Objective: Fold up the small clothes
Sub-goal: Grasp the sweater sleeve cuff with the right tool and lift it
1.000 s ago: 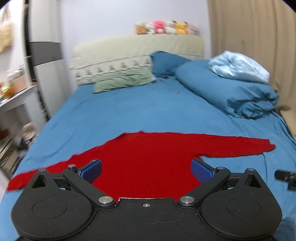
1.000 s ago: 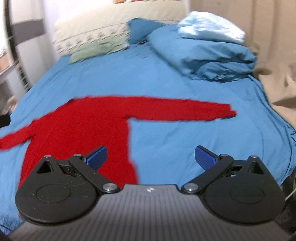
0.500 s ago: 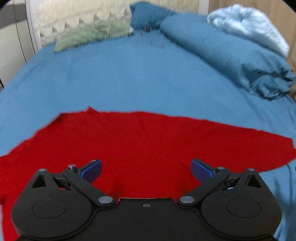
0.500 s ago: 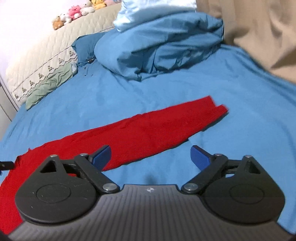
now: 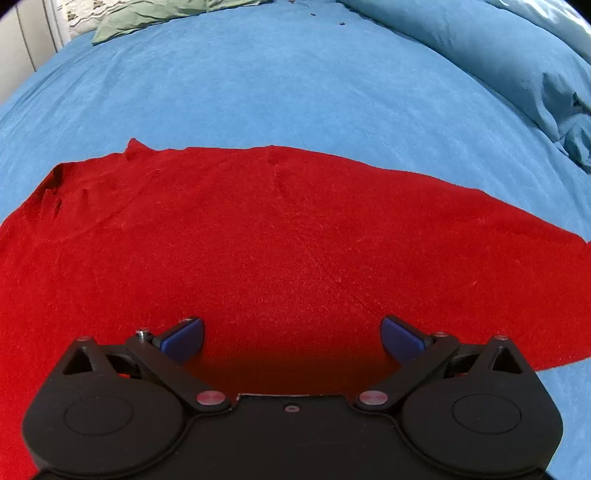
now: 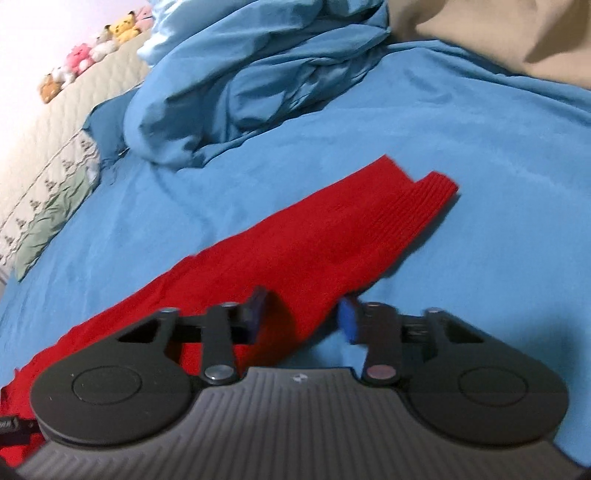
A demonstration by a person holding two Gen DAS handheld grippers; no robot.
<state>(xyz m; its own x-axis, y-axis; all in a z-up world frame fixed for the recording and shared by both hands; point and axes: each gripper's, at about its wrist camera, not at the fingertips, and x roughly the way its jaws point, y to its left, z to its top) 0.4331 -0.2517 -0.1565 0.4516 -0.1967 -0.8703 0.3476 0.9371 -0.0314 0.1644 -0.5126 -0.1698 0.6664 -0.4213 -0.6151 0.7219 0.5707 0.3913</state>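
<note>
Blue-sheeted bed (image 5: 295,74), rumpled duvet (image 6: 240,85), quilted headboard (image 6: 55,122), beige curtain (image 6: 498,33)

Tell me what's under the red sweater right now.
The red sweater lies flat on the blue sheet, which shows all around it. Whatever is beneath the fabric itself is covered and cannot be seen.

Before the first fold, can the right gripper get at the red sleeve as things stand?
Probably yes. The right gripper has just been closing, with the sleeve between its pads and nothing else in the way on the sheet; whether the pads press yet is unclear.
</note>
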